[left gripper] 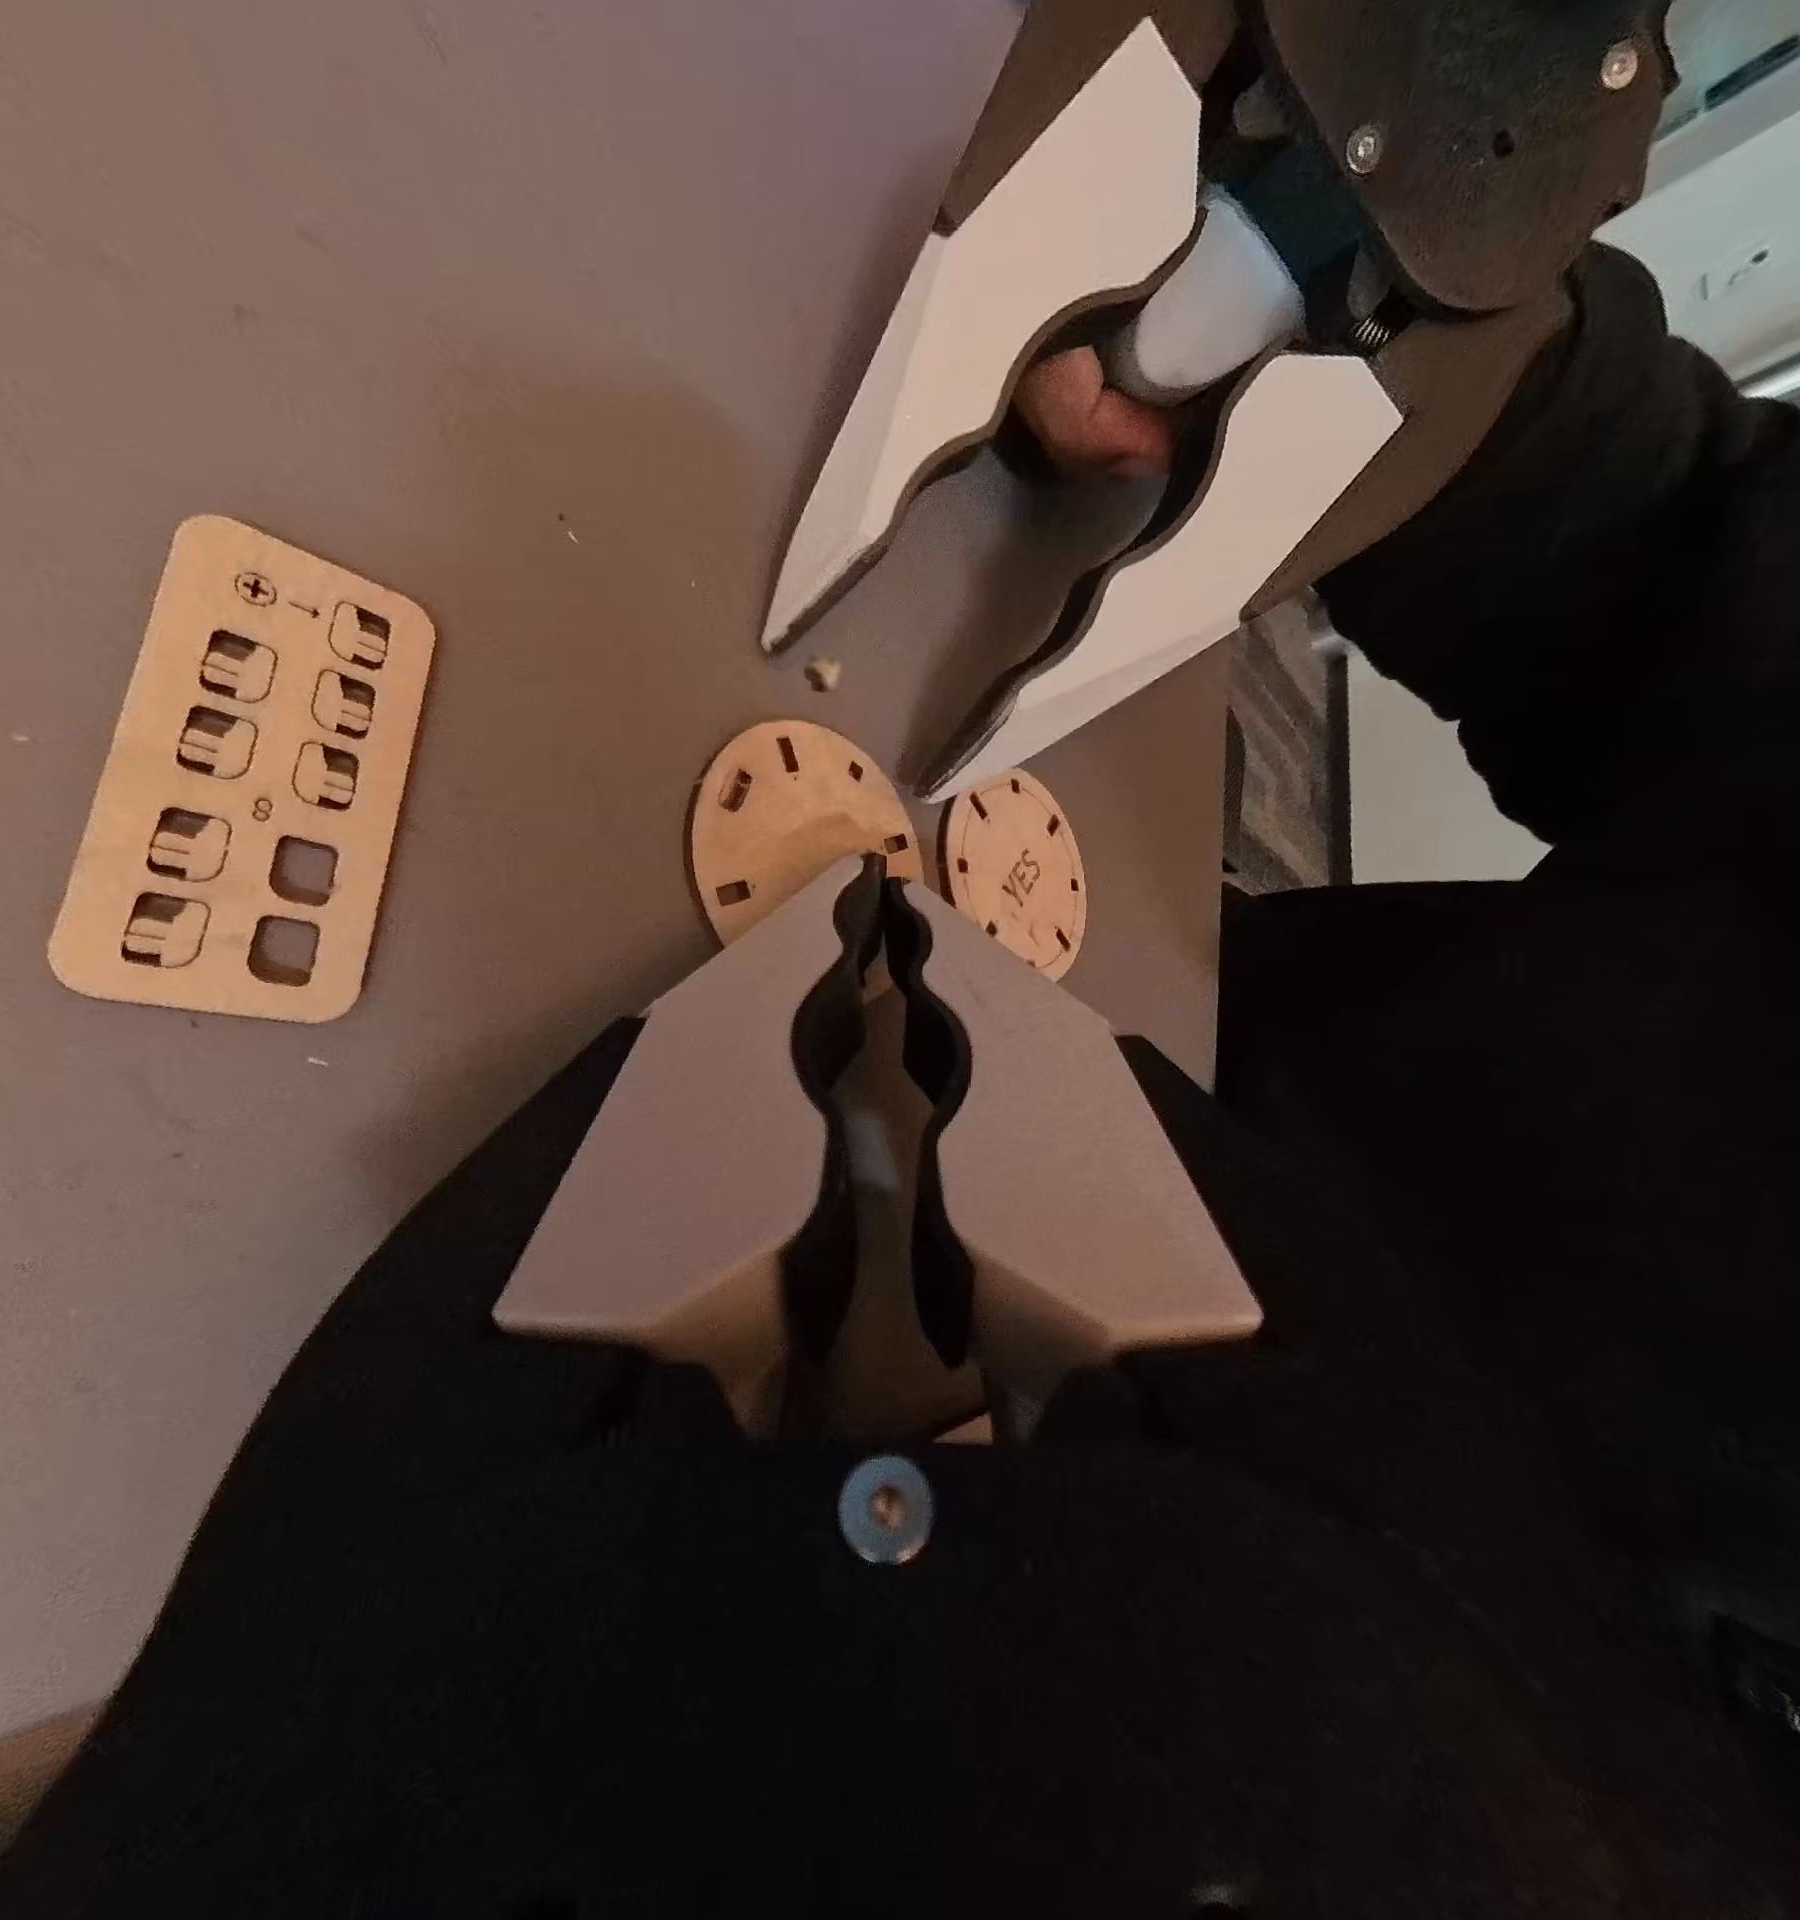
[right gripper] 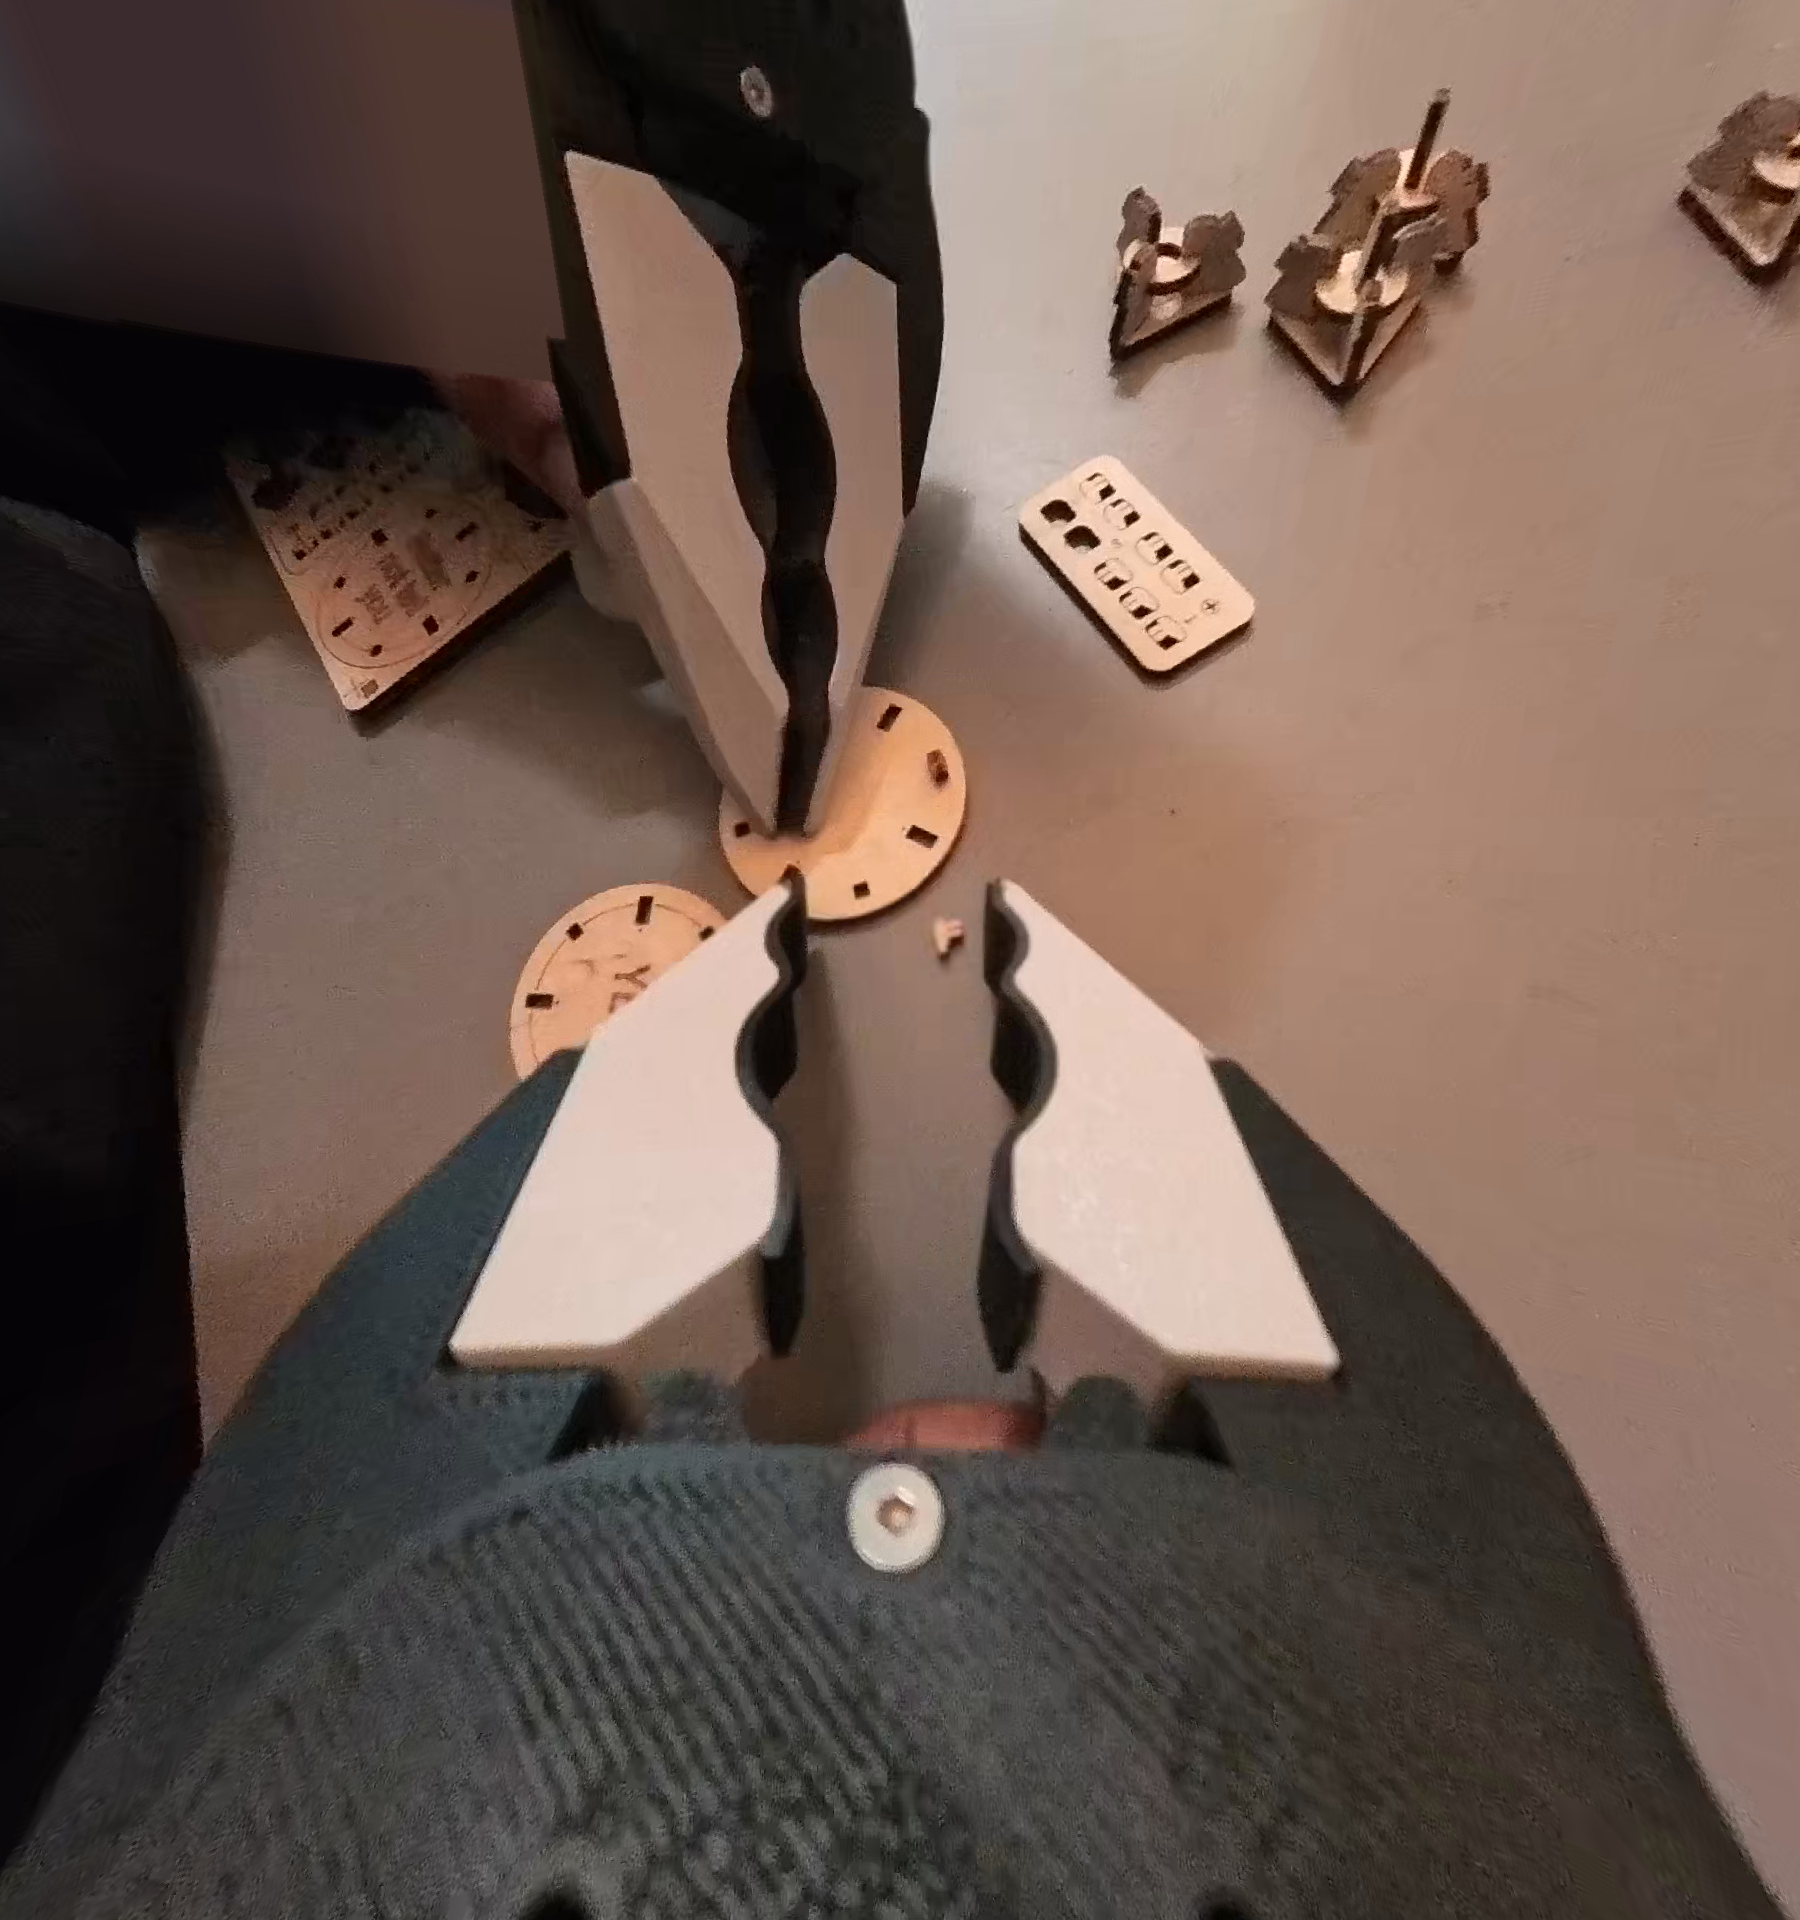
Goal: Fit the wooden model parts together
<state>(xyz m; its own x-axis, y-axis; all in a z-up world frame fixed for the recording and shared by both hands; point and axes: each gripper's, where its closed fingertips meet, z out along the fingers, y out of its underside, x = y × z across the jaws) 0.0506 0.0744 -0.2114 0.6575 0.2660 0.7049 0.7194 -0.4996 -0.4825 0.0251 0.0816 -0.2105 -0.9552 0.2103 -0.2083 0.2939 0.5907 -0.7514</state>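
While the left gripper [right gripper: 771,821] presses its closed tips onto the slotted wooden disc [right gripper: 875,831], the right gripper [right gripper: 896,904] gapes empty beside a tiny wooden peg [right gripper: 946,938]; only the right view shows assembled wooden pieces [right gripper: 1363,249] across open grey table [right gripper: 1395,935].

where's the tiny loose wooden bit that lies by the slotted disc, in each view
Left wrist view: the tiny wooden bit lies on the grey table above the plain slotted disc, just under the upper fingertip of the right gripper.
Right wrist view: the same bit lies between the open fingertips, nearer the right-hand one, just below the disc.
Shared landmark: the plain slotted disc, with the shut left gripper pressing on it.
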